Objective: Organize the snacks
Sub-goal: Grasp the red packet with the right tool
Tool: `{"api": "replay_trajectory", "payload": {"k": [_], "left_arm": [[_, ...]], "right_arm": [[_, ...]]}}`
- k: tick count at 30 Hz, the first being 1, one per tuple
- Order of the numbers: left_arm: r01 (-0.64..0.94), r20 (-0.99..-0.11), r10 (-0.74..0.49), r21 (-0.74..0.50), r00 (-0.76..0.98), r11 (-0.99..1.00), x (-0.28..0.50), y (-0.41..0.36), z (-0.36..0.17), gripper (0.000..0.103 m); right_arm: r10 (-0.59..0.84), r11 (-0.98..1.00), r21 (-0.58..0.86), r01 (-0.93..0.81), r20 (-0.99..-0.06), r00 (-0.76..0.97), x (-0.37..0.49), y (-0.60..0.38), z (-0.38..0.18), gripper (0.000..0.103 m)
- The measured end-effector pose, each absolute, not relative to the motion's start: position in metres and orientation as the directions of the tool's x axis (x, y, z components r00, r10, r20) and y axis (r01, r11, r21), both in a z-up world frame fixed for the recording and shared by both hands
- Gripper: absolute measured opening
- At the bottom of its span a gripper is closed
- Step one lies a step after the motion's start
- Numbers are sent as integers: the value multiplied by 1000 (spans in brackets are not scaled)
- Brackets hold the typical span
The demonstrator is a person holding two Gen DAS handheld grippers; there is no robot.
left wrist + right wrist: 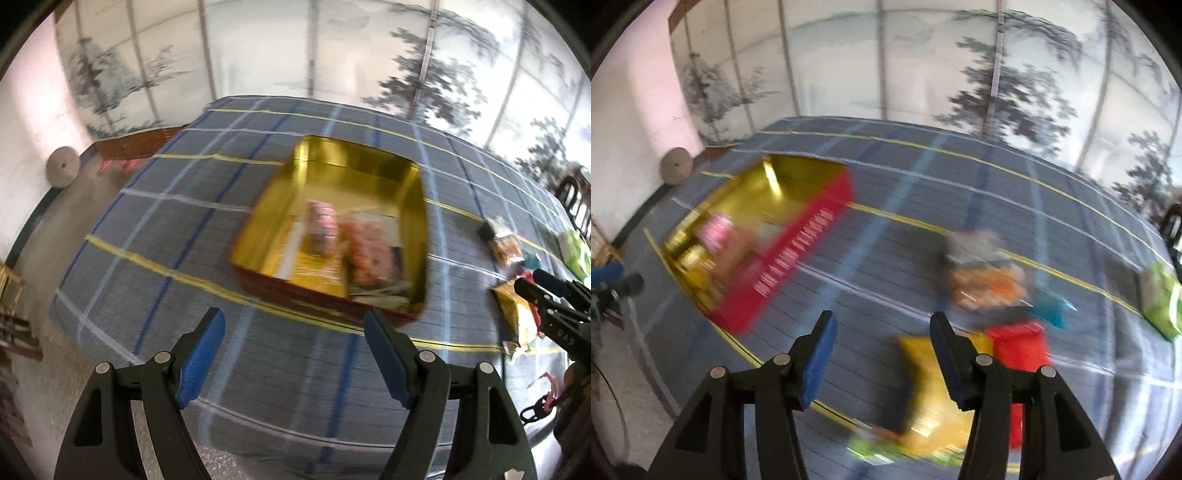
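The right gripper [882, 332], its fingers spread and pinching nothing, is hanging over the loose packets on the plaid blue-grey tabletop [905, 236], so it looks to be choosing the next snack for the gold-lined red tin box [332, 229]. The left gripper [295, 328], also spread and empty, is hovering just before the tin, which is holding a pink packet [321, 225] and others. The yellow foil packet [934, 398] is lying nearest, with a red packet [1021, 347] crowding its side, so the next grab calls for a clean drop onto its edge.

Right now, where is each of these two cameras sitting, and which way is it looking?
Left wrist: rides the left gripper, looking down past open blue pads at the gold tin; the right gripper shows at the edge.
Right wrist: rides the right gripper, jaws open, over loose snack packets.
Shared: tin, plaid tablecloth, painted screen.
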State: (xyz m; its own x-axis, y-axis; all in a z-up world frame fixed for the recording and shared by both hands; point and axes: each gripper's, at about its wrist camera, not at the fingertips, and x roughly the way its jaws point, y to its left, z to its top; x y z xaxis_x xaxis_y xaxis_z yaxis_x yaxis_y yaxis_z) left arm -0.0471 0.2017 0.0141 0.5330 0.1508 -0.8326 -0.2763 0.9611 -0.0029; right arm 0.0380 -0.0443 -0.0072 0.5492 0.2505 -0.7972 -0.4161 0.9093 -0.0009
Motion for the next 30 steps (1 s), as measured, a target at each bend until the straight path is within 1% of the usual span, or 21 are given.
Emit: {"api": "replay_trajectory", "payload": {"k": [2, 7, 11, 14, 18, 24, 30], "left_arm": [[-242, -832, 132, -2, 538, 970, -43, 189, 14, 75], [-137, -834, 82, 7, 545, 990, -39, 153, 10, 75], [-37, -840, 27, 8, 542, 999, -38, 125, 6, 75], [7, -852, -21, -21, 524, 1000, -36, 110, 1, 75], [31, -868, -52, -43, 493, 999, -30, 94, -6, 75], [32, -887, -67, -59, 456, 998, -19, 80, -14, 75], [30, -899, -67, -60, 432, 998, -10, 66, -19, 75]], "right_arm": [[208, 921, -29, -388, -808, 552, 37, -67, -14, 53], [145, 946, -46, -321, -826, 545, 40, -117, -30, 53], [136, 953, -36, -301, -837, 531, 47, -145, -40, 54], [150, 956, -11, -293, -840, 522, 53, -155, -46, 60], [174, 949, 2, -314, -837, 519, 57, -157, -51, 62], [174, 932, -25, -362, -845, 506, 66, -150, -63, 63], [215, 924, 8, -383, -838, 502, 71, -155, -68, 63]]}}
